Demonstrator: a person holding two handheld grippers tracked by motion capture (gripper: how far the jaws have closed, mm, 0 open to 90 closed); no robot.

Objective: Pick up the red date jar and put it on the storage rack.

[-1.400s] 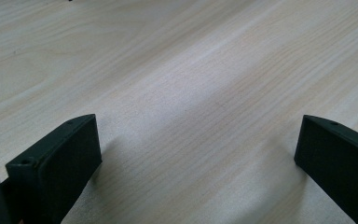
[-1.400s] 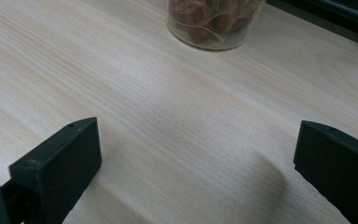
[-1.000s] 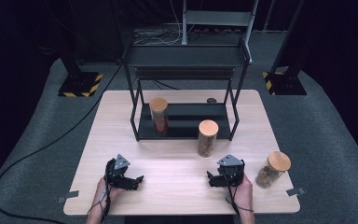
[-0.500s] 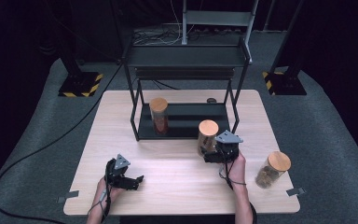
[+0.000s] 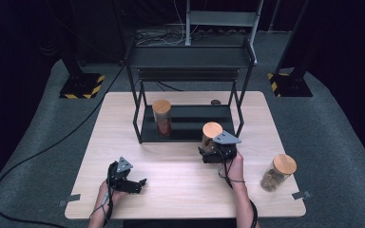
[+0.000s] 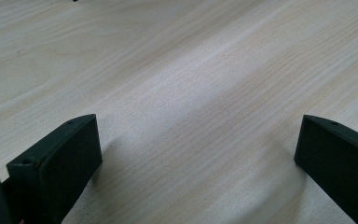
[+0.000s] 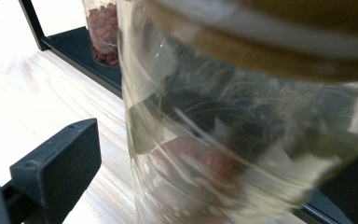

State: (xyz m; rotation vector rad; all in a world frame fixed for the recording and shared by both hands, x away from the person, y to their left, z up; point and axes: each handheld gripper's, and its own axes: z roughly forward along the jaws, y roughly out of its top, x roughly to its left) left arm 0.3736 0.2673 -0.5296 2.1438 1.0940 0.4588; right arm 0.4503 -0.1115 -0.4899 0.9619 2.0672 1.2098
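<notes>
A glass jar with a cork lid [image 5: 212, 130] stands on the table just in front of a black rack. My right gripper [image 5: 210, 151] is open around its lower body. In the right gripper view the jar [image 7: 242, 140] is very close, with dark and reddish pieces inside. The left finger [image 7: 56, 170] stands a little clear of the glass, and the other finger is hidden behind the jar. My left gripper [image 5: 139, 184] rests near the table's front left. Its jaws [image 6: 198, 140] are wide open over bare wood with nothing between them.
A second jar with red contents [image 5: 162, 118] stands on the rack's lower shelf [image 5: 195, 124], also seen as the red-filled jar [image 7: 103, 28]. A third cork-lidded jar [image 5: 278, 172] stands at the table's front right. A small dark object [image 5: 215, 101] lies behind the rack.
My right gripper has moved away from the table's front edge, forward and left, up to the middle jar and around it. The left gripper has stayed put.
</notes>
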